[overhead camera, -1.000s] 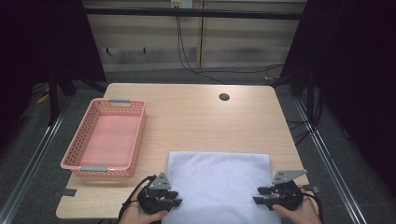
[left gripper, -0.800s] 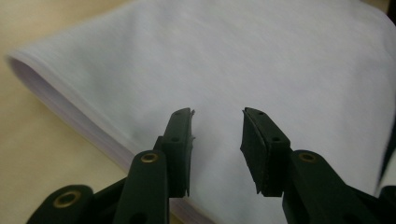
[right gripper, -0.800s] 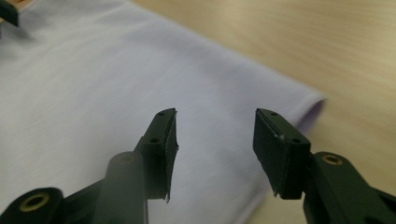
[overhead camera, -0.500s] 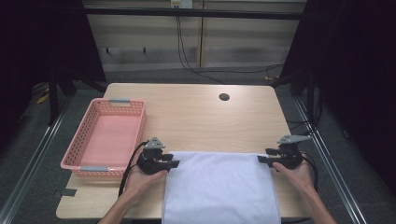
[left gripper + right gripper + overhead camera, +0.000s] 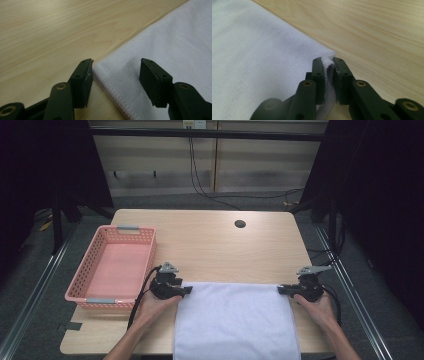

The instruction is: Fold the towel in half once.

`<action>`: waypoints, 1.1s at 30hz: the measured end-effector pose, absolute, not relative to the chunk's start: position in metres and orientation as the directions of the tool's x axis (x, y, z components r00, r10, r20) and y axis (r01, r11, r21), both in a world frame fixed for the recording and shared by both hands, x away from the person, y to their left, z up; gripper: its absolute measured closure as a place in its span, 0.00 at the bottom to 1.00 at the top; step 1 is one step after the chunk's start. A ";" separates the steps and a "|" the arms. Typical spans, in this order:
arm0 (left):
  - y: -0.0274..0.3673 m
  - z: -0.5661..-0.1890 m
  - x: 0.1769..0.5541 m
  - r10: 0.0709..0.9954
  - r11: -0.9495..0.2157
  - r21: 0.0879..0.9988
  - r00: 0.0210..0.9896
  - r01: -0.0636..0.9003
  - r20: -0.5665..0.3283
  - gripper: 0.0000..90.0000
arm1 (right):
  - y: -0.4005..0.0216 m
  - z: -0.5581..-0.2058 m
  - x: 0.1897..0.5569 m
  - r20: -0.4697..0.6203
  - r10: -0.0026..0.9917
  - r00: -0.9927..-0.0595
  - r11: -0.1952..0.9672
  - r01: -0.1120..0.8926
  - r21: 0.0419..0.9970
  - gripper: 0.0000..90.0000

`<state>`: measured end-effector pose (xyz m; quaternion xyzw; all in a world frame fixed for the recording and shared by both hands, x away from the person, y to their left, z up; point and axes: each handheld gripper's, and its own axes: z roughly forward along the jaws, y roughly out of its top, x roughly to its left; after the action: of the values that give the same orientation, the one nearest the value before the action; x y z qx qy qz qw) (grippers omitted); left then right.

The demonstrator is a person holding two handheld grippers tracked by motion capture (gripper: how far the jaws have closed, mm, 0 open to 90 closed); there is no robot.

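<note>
A white towel (image 5: 235, 320) lies flat on the near part of the wooden table (image 5: 215, 245), its front hanging over the near edge. My left gripper (image 5: 189, 290) is at the towel's far left corner. In the left gripper view the left gripper (image 5: 116, 72) is open; its jaws have just been opening, and the hemmed corner (image 5: 112, 77) lies between them untouched. My right gripper (image 5: 281, 290) is at the far right corner. In the right gripper view the right gripper (image 5: 327, 63) has just closed and pinches that corner of the towel (image 5: 257, 50).
A pink plastic basket (image 5: 150, 255) stands at the table's left side, just left of my left hand. A round cable hole (image 5: 240, 224) sits near the far edge. Bare wood stretches beyond the towel's far edge.
Both hands moved away from the near edge, up along the towel's sides to its far corners. The right jaws closed on their corner.
</note>
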<state>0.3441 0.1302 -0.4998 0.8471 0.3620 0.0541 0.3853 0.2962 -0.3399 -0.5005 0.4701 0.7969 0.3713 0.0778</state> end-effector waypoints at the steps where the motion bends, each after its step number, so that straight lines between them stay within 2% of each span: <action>1: 0.131 -0.500 0.345 0.656 -0.435 0.694 0.730 0.574 -0.192 0.48 | -0.341 -0.501 0.297 0.235 0.806 -0.543 0.276 0.696 0.663 0.92; 6: 0.132 -0.501 0.347 0.646 -0.433 0.700 0.737 0.568 -0.199 0.47 | -0.341 -0.500 0.297 0.240 0.803 -0.545 0.276 0.697 0.662 0.94; 8: 0.129 -0.500 0.348 0.627 -0.450 0.690 0.751 0.567 -0.208 0.58 | -0.341 -0.500 0.298 0.241 0.803 -0.545 0.276 0.698 0.661 0.94; 9: 0.128 -0.500 0.349 0.607 -0.463 0.686 0.765 0.562 -0.217 0.73 | -0.341 -0.499 0.298 0.238 0.807 -0.540 0.272 0.699 0.662 0.95; 10: 0.126 -0.500 0.348 0.600 -0.469 0.685 0.770 0.558 -0.216 0.83 | -0.342 -0.498 0.298 0.243 0.804 -0.543 0.265 0.693 0.670 0.95; 12: 0.124 -0.497 0.349 0.589 -0.469 0.688 0.777 0.553 -0.223 0.89 | -0.344 -0.494 0.298 0.251 0.807 -0.535 0.246 0.690 0.681 0.96; 15: 0.128 -0.487 0.351 0.607 -0.404 0.722 0.755 0.562 -0.249 0.91 | -0.349 -0.484 0.299 0.253 0.807 -0.534 0.218 0.667 0.712 0.96; 23: 0.131 -0.432 0.373 0.633 -0.338 0.809 0.753 0.481 -0.182 0.91 | -0.360 -0.439 0.323 0.235 0.819 -0.523 0.140 0.581 0.802 0.96; 33: 0.116 -0.395 0.400 0.662 -0.283 0.852 0.733 0.441 -0.159 0.91 | -0.367 -0.402 0.361 0.217 0.846 -0.487 0.073 0.510 0.857 0.96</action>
<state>0.4003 0.1162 -0.3947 0.7928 0.3476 0.1133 0.4876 0.3612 -0.3667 -0.4020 0.4761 0.7118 0.4865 0.1729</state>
